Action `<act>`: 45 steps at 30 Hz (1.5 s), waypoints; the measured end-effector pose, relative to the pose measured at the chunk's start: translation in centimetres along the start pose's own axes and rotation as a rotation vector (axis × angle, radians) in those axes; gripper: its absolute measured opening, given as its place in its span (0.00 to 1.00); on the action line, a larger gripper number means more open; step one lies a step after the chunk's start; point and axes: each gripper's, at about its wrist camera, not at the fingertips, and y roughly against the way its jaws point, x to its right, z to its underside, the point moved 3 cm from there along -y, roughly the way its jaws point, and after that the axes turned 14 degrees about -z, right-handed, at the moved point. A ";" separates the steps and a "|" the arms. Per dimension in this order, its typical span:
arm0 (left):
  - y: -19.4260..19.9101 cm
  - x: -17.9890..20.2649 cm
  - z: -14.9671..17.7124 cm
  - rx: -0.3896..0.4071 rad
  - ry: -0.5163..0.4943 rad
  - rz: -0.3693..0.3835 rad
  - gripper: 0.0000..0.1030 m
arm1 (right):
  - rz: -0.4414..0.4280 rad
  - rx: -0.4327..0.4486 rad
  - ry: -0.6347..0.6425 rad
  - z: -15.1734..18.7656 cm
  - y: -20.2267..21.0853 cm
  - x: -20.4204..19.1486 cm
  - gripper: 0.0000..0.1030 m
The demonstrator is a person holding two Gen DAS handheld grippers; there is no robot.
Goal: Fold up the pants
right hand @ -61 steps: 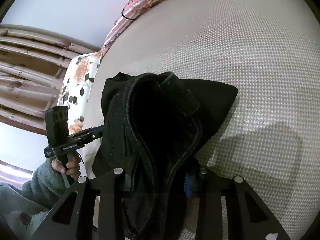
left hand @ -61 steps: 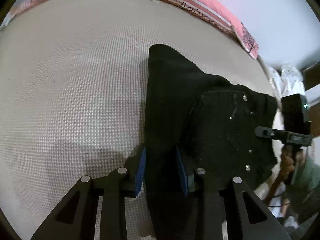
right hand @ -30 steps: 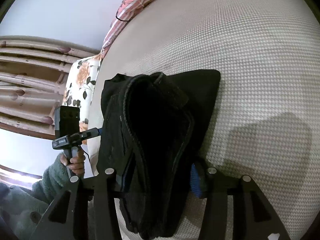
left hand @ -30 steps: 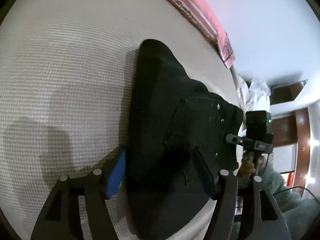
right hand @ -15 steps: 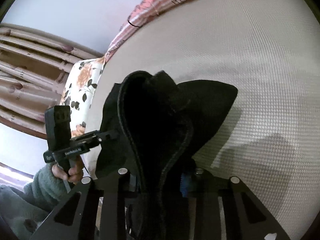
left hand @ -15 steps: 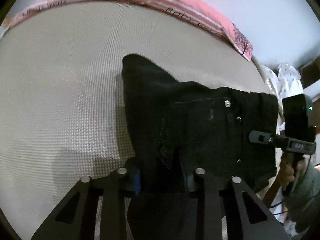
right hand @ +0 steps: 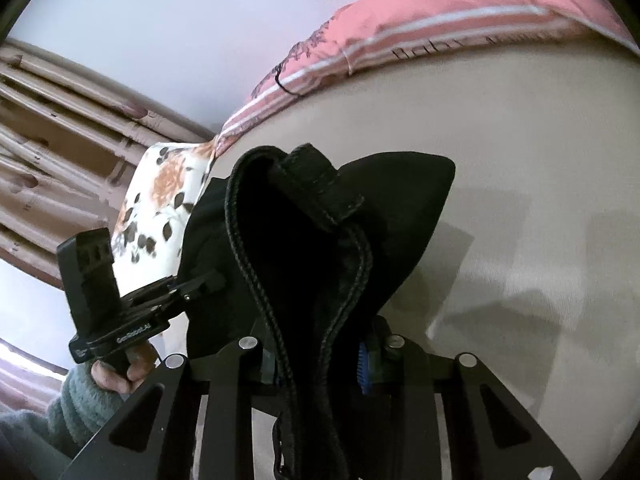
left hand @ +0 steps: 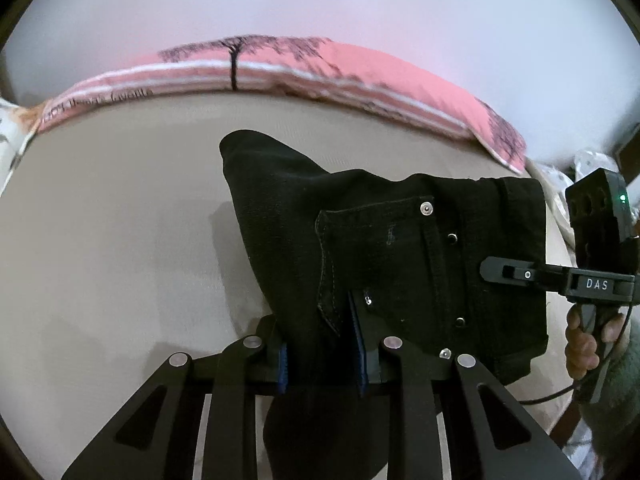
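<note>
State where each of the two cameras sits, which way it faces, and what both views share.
Left wrist: on the left gripper, looking down along its fingers over the black pants and bed to the pink pillow; the right gripper and its hand show at right.
Right wrist: on the right gripper, facing across the bed; the left gripper, hand and sleeve at left.
Shared: pants, bed, pink pillow, each gripper clamped on cloth.

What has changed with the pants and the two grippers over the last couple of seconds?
Both grippers opened around a second ago, then their jaws have just been closing again: the left gripper and right gripper are now each clamped on the black pants. Both have lifted and tilted up, so the pink pillow and wall now fill the upper view. The pants stay bunched on the beige bed cover.
</note>
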 end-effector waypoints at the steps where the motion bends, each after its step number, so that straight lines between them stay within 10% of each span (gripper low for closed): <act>1: -0.4 -0.5 -0.8 0.003 0.004 -0.002 0.24 | 0.010 -0.005 0.005 -1.0 -0.6 0.1 0.25; 10: -6.2 -2.8 -4.9 -0.018 0.014 -0.048 0.27 | 0.199 -0.028 0.044 -5.0 -4.1 2.9 0.27; 17: -8.3 -4.1 -2.0 -0.051 0.044 -0.102 0.66 | 0.304 0.008 0.012 -2.6 -3.1 4.4 0.49; 22: -6.3 -4.5 0.3 -0.060 0.076 -0.125 0.67 | 0.411 -0.006 0.074 0.5 -2.0 2.3 0.51; 31: 0.3 -3.2 5.3 0.045 0.060 -0.391 0.68 | 0.556 0.057 0.211 5.5 0.8 -3.5 0.50; 45: 6.1 -1.0 10.1 0.127 0.098 -0.439 0.68 | 0.624 0.176 0.293 10.8 1.2 -9.1 0.64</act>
